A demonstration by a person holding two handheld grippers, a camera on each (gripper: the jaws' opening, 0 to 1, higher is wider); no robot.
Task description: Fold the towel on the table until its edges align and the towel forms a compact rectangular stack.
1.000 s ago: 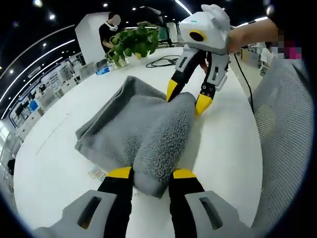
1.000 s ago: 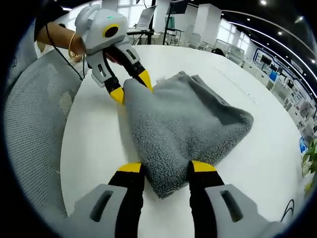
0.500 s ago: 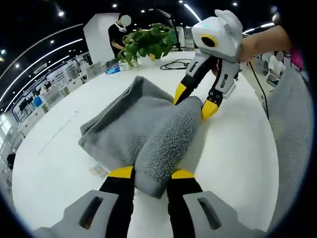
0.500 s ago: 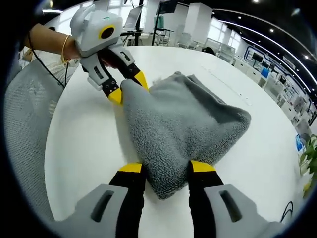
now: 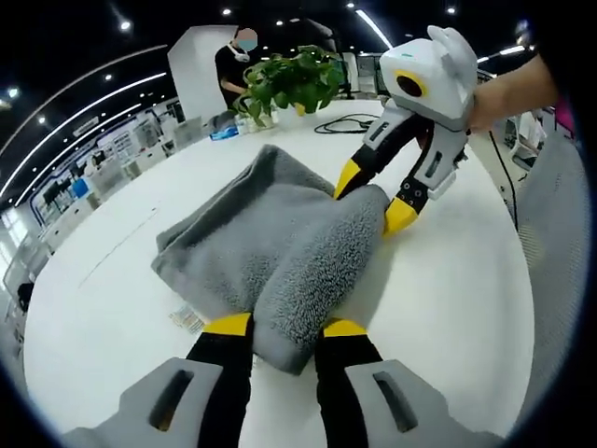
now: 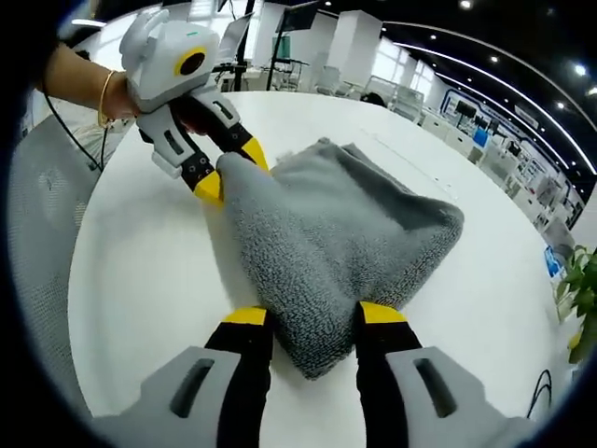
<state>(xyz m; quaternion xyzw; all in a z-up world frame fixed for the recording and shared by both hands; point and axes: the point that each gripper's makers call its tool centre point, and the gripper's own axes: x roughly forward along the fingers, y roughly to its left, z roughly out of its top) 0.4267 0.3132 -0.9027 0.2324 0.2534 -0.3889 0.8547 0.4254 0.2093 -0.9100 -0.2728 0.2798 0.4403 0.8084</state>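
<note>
A grey terry towel (image 5: 270, 243) lies bunched and partly folded on the white round table (image 5: 448, 308). My left gripper (image 5: 284, 327) is shut on one towel corner, which bulges up between its yellow-tipped jaws. The right gripper (image 5: 375, 200) comes in from the upper right of the left gripper view, pinching the far corner. In the right gripper view my right gripper (image 6: 312, 315) is shut on its corner of the towel (image 6: 336, 247). The left gripper (image 6: 229, 173) grips the opposite corner at upper left, held by a hand with a bracelet.
A small paper tag (image 5: 185, 320) lies on the table beside the towel. A potted green plant (image 5: 289, 84), a black cable (image 5: 340, 123) and a standing person (image 5: 238, 61) are at the table's far side. A grey mesh chair back (image 6: 47, 243) stands close to the table edge.
Both grippers keep their hold on the towel corners. The held edge has lifted a little and stretched tauter between them, and both views have shifted slightly.
</note>
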